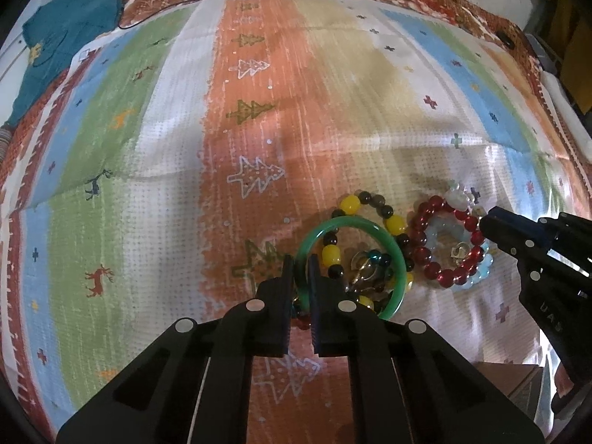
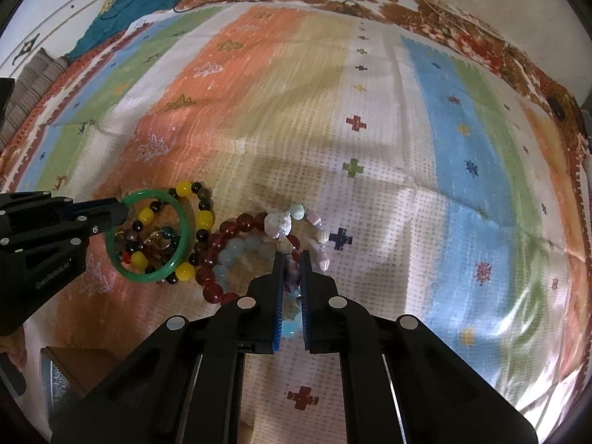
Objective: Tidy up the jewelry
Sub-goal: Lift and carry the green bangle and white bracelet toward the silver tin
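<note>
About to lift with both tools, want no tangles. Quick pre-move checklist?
1. Left tool pads straddle green bangle rim: ok.
2. Bangle free of other pieces: not ok, it lies over the yellow-and-black bead bracelet, with small pieces inside the ring.
3. Right tool closed on a bead strand: ok; which strand, cannot tell.
4. Red bead bracelet separate from pale blue bracelet: not ok, they overlap.
5. Two tools apart: ok.
6. Firm grip on both: cannot tell.
</note>
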Available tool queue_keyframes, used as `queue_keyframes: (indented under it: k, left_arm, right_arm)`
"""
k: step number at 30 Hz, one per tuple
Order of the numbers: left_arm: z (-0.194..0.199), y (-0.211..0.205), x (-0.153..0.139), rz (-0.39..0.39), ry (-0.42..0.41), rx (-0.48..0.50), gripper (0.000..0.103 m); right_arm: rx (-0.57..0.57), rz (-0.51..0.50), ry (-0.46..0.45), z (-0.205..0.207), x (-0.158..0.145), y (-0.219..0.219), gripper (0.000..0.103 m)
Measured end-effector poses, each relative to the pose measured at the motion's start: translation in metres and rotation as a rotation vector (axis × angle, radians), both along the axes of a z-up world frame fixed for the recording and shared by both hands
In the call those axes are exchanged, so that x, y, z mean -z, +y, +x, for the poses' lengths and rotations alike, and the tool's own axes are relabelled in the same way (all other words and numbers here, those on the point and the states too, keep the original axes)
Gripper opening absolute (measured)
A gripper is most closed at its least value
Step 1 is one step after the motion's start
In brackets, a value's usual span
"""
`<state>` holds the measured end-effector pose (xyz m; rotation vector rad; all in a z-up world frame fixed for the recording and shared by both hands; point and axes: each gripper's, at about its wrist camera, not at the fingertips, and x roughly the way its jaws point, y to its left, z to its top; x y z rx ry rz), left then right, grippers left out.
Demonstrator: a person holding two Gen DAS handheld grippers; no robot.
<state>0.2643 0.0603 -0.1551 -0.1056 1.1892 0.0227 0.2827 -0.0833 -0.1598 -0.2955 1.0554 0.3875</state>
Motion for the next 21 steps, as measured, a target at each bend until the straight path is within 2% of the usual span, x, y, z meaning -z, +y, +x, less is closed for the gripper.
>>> queue_keyframes:
  k: [12, 21]
  left_arm:
    - [-0.003, -0.003, -0.023, -0.014, -0.046, 0.004, 0.008]
    - [-0.014, -0.003, -0.038, 0.011, -0.062, -0.020, 0.008]
  right_arm:
    - [-0.005, 0.026, -0.050, -0.009, -0.018, -0.003, 0.009]
    - [-0.001, 0.059, -0.082, -0.017, -0.033, -0.010, 0.008]
